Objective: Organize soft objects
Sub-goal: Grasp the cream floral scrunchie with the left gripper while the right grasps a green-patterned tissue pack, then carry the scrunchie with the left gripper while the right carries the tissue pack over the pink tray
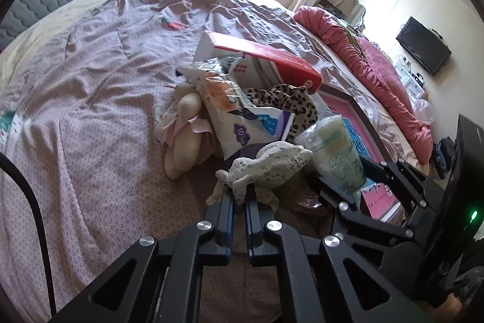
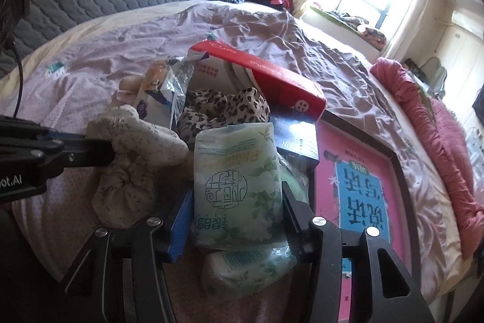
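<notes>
A pile of soft things lies on the bed. My left gripper (image 1: pixel 239 196) is shut on a speckled white cloth toy (image 1: pixel 269 162); it also shows in the right wrist view (image 2: pixel 133 147), pinched at its knotted part. My right gripper (image 2: pixel 237 202) is shut on a green tissue pack (image 2: pixel 239 177), which also shows in the left wrist view (image 1: pixel 335 153). A second tissue pack (image 2: pixel 248 268) lies under it. A leopard-print cloth (image 1: pixel 284 102), a cream plush doll (image 1: pixel 184 135) and blue-white plastic packs (image 1: pixel 251 123) lie behind.
A red-and-white box (image 1: pixel 266 59) leans at the back of the pile. A pink framed picture (image 2: pixel 357 189) and a dark box (image 2: pixel 296 135) lie to the right. A red quilt (image 1: pixel 378 71) runs along the far side. The purple bedspread (image 1: pixel 90 99) stretches left.
</notes>
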`<state>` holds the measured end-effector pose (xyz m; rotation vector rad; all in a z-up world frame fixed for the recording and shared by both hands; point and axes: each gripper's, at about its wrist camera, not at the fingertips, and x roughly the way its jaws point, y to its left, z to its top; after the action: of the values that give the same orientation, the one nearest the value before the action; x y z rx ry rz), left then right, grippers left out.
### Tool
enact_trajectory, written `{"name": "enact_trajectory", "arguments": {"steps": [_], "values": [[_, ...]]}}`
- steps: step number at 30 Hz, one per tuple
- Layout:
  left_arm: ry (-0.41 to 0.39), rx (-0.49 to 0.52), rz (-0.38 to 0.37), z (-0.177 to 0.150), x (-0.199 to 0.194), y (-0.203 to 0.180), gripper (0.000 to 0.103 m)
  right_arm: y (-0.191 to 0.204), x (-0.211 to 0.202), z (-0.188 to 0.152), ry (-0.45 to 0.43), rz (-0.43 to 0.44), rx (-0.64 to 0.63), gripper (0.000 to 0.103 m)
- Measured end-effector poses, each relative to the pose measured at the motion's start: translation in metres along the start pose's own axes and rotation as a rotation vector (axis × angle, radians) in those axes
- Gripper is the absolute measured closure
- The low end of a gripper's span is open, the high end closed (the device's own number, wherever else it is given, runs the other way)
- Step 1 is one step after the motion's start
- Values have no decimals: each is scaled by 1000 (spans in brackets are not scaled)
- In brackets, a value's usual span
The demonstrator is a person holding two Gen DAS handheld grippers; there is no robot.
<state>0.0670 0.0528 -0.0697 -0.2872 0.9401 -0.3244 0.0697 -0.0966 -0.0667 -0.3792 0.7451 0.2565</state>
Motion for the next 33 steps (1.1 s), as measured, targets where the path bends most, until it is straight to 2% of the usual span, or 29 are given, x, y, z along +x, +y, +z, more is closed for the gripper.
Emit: {"name": "enact_trajectory", "arguments": {"steps": [6, 13, 27, 33], "values": [[-55, 48, 17, -2, -17, -14, 97, -15, -17, 0, -63, 54, 91, 50], [-96, 57, 18, -4, -38, -26, 97, -25, -33, 2, -100, 91, 146, 50], [-137, 136, 59, -3, -65, -73, 97, -61, -77, -7, -167, 81, 239, 50], [-144, 160, 54, 1, -69, -93, 97, -81, -91, -14, -189, 75, 289, 50]]}}
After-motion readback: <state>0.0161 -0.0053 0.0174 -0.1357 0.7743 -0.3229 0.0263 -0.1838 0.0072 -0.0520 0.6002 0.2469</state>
